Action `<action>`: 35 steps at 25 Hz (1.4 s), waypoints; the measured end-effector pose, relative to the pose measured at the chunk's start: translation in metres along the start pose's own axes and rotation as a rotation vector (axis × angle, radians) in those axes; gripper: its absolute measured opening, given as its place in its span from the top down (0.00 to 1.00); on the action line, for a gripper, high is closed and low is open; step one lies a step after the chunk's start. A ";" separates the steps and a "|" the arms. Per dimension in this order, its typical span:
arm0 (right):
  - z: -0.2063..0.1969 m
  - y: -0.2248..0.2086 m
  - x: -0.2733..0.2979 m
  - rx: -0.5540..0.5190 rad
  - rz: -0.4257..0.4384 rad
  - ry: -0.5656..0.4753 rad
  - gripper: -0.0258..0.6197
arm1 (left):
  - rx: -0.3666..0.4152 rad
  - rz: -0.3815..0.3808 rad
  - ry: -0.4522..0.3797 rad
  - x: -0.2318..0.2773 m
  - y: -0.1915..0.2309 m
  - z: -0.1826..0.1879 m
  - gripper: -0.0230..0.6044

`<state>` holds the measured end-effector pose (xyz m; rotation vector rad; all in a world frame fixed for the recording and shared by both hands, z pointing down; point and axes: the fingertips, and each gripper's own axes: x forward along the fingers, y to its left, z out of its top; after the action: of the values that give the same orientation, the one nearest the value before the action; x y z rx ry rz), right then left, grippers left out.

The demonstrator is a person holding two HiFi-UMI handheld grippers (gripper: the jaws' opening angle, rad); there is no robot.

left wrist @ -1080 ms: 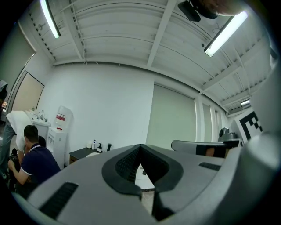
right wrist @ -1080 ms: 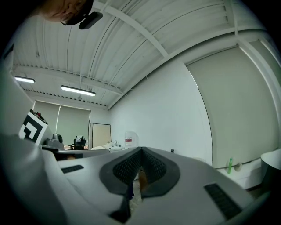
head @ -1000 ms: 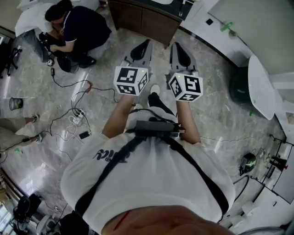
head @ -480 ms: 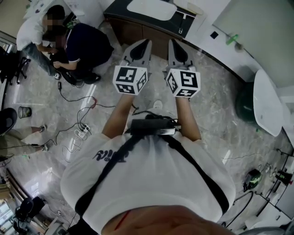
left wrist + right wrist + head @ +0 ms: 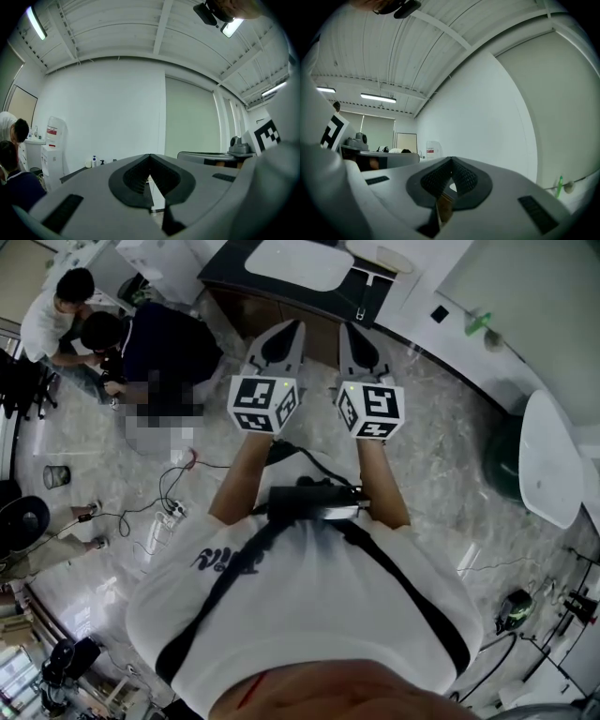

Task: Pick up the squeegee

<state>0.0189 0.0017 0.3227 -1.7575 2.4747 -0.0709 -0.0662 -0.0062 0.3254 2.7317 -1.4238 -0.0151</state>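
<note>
Both of my tools are clenched on nothing. The left gripper (image 5: 292, 330) and the right gripper (image 5: 348, 330) point level, side by side, toward the dark countertop (image 5: 370, 298), jaw tips pressed together with only air behind them.

I cannot pick out the squeegee for sure. A small green item (image 5: 477, 321) standing on the white ledge (image 5: 506, 343) at the upper right may be it. My worry is that arriving with the jaws closed like this would knock it off the ledge's edge rather than grip it.

The black cables (image 5: 159, 486) strewn over the grey marble floor (image 5: 441, 456) could snag a foot, and the person in dark clothes (image 5: 155, 343) crouches near my left.

The white oval basin (image 5: 298, 261) sunk in the countertop looks bare. The small dark bin (image 5: 56, 475) by the floor's left edge and the dark green round tub (image 5: 500, 460) at the right hide their contents.
</note>
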 end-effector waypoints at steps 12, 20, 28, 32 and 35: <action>-0.023 -0.056 0.106 -0.034 -0.095 0.049 0.95 | -0.032 -0.125 0.015 0.127 0.050 -0.013 0.94; -0.007 -0.100 0.204 -0.066 -0.244 0.015 0.95 | -0.016 -0.264 -0.012 0.229 0.108 0.010 0.94; -0.042 -0.139 0.233 -0.045 -0.411 0.080 0.95 | -0.051 -0.431 0.072 0.288 0.112 -0.029 0.94; -0.066 -0.166 0.229 -0.003 -0.459 0.125 0.95 | -0.056 -0.476 0.119 0.312 0.098 -0.053 0.94; -0.087 -0.188 0.231 0.028 -0.469 0.159 0.95 | -0.058 -0.483 0.142 0.332 0.092 -0.072 0.94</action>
<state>0.1107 -0.2802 0.4138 -2.3612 2.0830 -0.2899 0.0511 -0.3275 0.4087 2.8837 -0.6952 0.1104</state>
